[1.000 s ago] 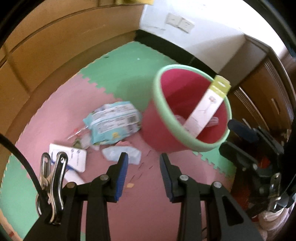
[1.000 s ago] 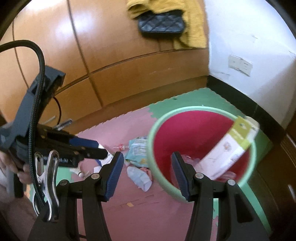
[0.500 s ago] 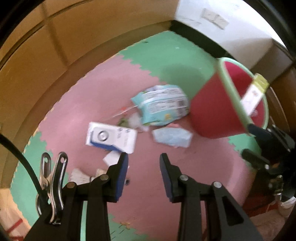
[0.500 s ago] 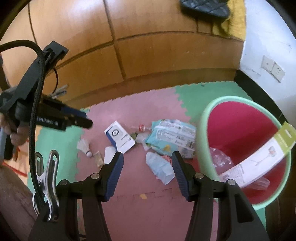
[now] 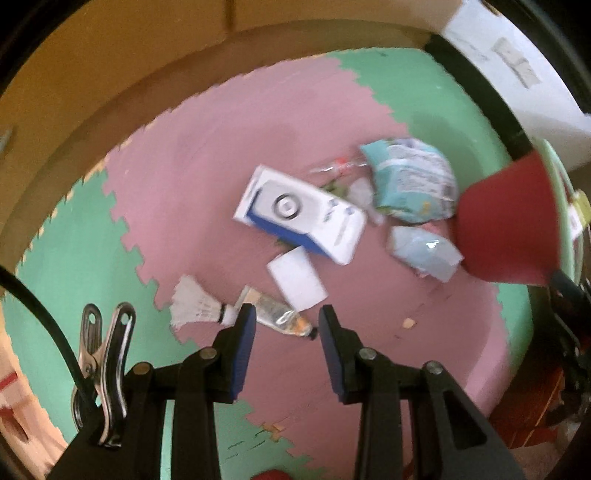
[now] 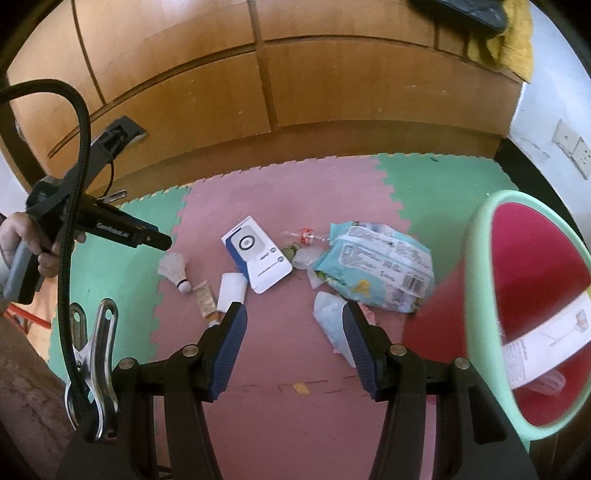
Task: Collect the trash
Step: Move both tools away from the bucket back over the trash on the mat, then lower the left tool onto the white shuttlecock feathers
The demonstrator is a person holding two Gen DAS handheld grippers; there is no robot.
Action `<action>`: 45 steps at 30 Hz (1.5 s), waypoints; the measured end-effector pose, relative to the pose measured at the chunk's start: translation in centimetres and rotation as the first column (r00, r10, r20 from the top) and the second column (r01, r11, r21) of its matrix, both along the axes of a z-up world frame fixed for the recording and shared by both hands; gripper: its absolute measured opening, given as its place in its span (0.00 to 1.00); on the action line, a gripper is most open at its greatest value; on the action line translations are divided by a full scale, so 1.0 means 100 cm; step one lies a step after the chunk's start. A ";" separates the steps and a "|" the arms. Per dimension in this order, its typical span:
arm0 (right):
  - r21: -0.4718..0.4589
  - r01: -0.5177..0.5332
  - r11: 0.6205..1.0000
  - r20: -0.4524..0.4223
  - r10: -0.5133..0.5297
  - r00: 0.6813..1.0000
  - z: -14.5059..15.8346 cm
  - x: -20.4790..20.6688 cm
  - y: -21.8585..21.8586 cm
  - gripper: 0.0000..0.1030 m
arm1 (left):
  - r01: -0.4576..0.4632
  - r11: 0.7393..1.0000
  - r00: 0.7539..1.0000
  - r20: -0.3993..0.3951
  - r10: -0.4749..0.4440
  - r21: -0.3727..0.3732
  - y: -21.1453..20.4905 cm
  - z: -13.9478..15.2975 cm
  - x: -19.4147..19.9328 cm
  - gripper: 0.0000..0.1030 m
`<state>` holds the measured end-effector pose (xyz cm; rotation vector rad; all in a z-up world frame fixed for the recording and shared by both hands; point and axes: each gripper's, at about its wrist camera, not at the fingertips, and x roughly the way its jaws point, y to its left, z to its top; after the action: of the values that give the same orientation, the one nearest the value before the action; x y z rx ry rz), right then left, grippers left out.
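Both grippers are open and hold nothing: the left gripper [image 5: 284, 321] above the tube [image 5: 275, 317], the right gripper [image 6: 293, 321] near the red bin [image 6: 517, 314].

The floor [image 6: 295, 206] is covered with interlocking foam mats in pink and green, their toothed edges locking into each other. Behind the mats stands a wooden cabinet [image 6: 221, 92] with grooved panels in a warm brown, lit brightly enough to show a sheen. To the right a white wall [image 6: 546, 122] rises above a black skirting strip [image 6: 517, 162] and carries a pair of wall sockets [image 6: 572, 147]. A yellow cloth [image 6: 513, 48] hangs over the cabinet's upper right corner, with a dark quilted bag [image 6: 465, 11] on it.
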<state>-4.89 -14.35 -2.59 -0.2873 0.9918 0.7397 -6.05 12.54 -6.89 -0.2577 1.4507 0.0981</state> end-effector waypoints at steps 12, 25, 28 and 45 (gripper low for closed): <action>-0.068 -0.090 0.994 -0.044 0.087 0.995 -0.028 -0.012 0.035 0.54 | -0.175 0.984 0.978 -0.118 0.170 -0.035 0.053 -0.068 -0.025 0.35; -0.104 -0.128 0.986 -0.142 0.112 0.983 -0.063 -0.013 0.070 0.54 | -0.231 0.972 0.960 -0.174 0.219 -0.051 0.058 -0.115 -0.026 0.35; -0.084 -0.135 0.987 -0.202 0.115 0.972 -0.083 -0.013 0.083 0.54 | -0.249 0.968 0.956 -0.168 0.240 -0.037 0.061 -0.124 -0.026 0.35; -0.058 -0.262 0.963 -0.314 0.231 0.921 -0.154 -0.038 0.164 0.54 | -0.362 0.929 0.924 -0.160 0.346 -0.082 0.088 -0.149 -0.033 0.35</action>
<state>-8.73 2.10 -17.95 -0.3982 1.3041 0.9871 -9.33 21.34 -21.81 -0.6150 1.5407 0.3381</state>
